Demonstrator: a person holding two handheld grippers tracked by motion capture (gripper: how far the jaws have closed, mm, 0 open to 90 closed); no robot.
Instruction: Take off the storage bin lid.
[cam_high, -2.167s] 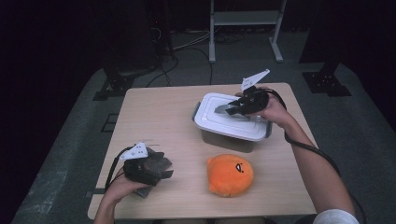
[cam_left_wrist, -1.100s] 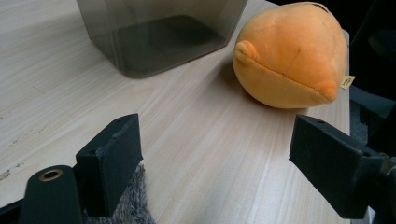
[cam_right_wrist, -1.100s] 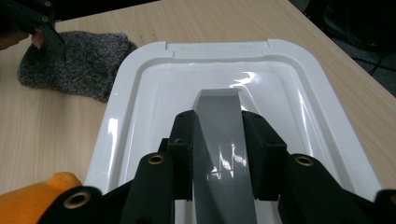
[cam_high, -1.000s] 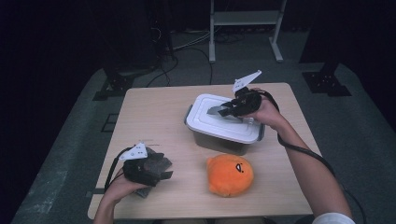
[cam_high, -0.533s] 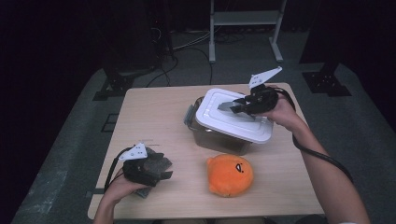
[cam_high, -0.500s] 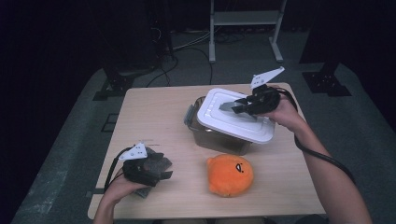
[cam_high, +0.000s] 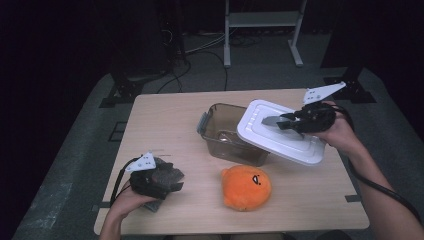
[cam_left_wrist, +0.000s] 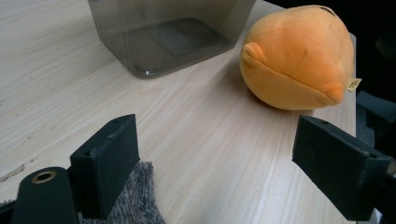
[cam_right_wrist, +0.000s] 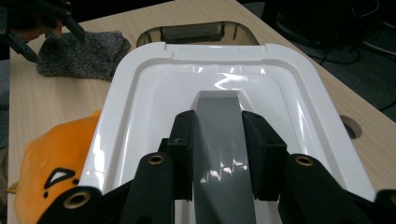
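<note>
Lid (cam_high: 280, 131), pinched by its grey handle in the right gripper's (cam_high: 286, 121) fingers, hangs tilted beside the box (cam_high: 227, 132); a slip could drop it onto the toy (cam_high: 246, 187). Left gripper's (cam_left_wrist: 224, 172) fingers gape wide.

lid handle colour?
Grey, on a white lid. The handle shows best in the right gripper view, clamped by the right gripper.

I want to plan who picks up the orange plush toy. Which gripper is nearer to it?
Left. The left gripper rests just beside the orange plush toy, fingers open and facing it. The right gripper is farther away, up holding the white lid by its handle above the container.
</note>
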